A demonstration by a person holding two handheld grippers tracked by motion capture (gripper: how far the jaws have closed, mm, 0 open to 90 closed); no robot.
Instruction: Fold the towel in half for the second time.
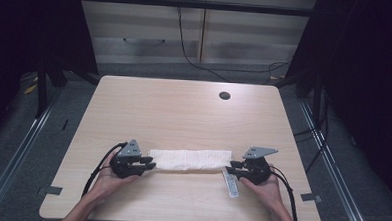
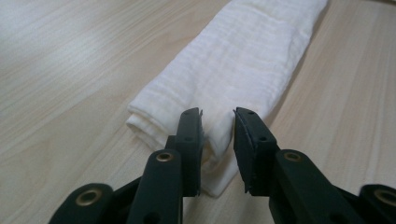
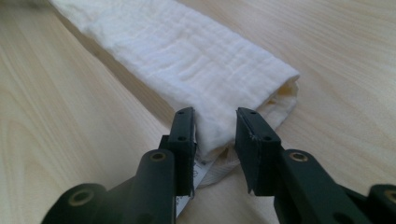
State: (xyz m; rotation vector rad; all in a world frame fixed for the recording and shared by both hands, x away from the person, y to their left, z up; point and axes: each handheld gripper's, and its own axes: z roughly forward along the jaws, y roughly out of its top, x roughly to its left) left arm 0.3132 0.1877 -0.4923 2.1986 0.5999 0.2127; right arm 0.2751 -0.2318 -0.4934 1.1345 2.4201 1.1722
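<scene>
A white cloth (image 1: 189, 160), folded into a long narrow band, lies across the near part of the wooden table (image 1: 184, 110). My left gripper (image 1: 150, 162) is at the band's left end, held in a hand. In the left gripper view the jaws (image 2: 218, 121) stand apart with the cloth's (image 2: 233, 60) folded corner between them, and the pads do not squeeze it. My right gripper (image 1: 230, 166) is at the right end. Its jaws (image 3: 215, 119) are likewise parted around a corner of the cloth (image 3: 187, 51).
A white printed label (image 1: 231, 184) trails from the cloth's right end onto the table beside the right hand, and it shows under the jaws (image 3: 198, 175). A round cable hole (image 1: 224, 95) sits at the far right of the table. Dark floor and rails surround the table.
</scene>
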